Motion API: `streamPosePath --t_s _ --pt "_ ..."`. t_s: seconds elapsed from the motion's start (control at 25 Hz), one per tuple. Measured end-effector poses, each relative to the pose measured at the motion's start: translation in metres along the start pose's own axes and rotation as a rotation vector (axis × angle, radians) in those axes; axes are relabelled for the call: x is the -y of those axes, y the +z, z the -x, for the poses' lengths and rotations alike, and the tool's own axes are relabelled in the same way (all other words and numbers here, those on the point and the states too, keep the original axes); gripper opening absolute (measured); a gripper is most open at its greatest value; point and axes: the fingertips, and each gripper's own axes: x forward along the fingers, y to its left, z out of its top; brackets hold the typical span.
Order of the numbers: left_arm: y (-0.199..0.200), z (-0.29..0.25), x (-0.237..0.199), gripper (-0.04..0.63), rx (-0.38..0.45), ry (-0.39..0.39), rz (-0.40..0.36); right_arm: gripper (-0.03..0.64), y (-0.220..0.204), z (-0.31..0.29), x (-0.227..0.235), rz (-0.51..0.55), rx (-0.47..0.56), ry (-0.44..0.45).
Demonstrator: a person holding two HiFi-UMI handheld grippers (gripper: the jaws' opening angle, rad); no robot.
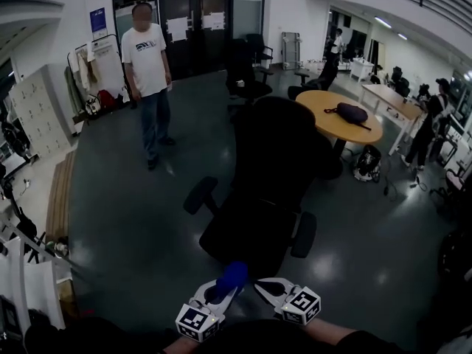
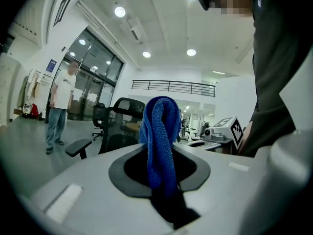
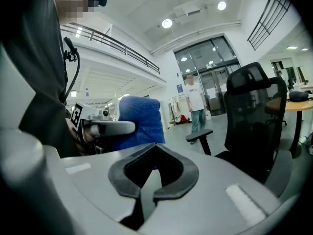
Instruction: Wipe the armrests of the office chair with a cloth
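Observation:
The black office chair (image 1: 276, 161) stands just ahead of me, back toward me. Its padded armrests show at left (image 1: 200, 195) and right (image 1: 304, 234). Low in the head view my left gripper (image 1: 221, 292) is shut on a blue cloth (image 1: 231, 276), short of the chair and apart from it. In the left gripper view the cloth (image 2: 160, 136) stands up folded between the jaws, with one armrest (image 2: 78, 147) beyond. My right gripper (image 1: 265, 287) is beside it, shut with nothing held. The right gripper view shows the cloth (image 3: 141, 121), the chair (image 3: 254, 116) and an armrest (image 3: 199, 134).
A person in a white T-shirt (image 1: 146, 61) stands on the dark floor beyond the chair at left. A round wooden table (image 1: 328, 105) carrying a dark bag (image 1: 349, 113) is behind the chair at right. More chairs, desks and people fill the far right; lockers line the left.

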Motion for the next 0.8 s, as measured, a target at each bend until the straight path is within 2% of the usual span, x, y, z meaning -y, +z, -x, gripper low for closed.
streamPosePath --t_s 0.24,0.4,0.56,0.8 --pt "-0.001 -0.016 0.029 0.101 0.005 -0.014 -0.032 0.003 0.024 0.026 0.004 0.033 0.098 0.009" --pt "0.01 -0.018 0.044 0.101 0.03 -0.022 -0.04 0.003 0.032 0.03 -0.009 0.067 0.115 0.047" --pt "0.024 -0.02 0.051 0.101 0.038 -0.028 -0.052 0.003 0.054 0.034 -0.016 0.088 0.143 0.048" --pt "0.026 -0.022 0.059 0.101 0.034 -0.029 -0.03 0.003 0.051 0.042 -0.015 0.086 0.145 0.046"
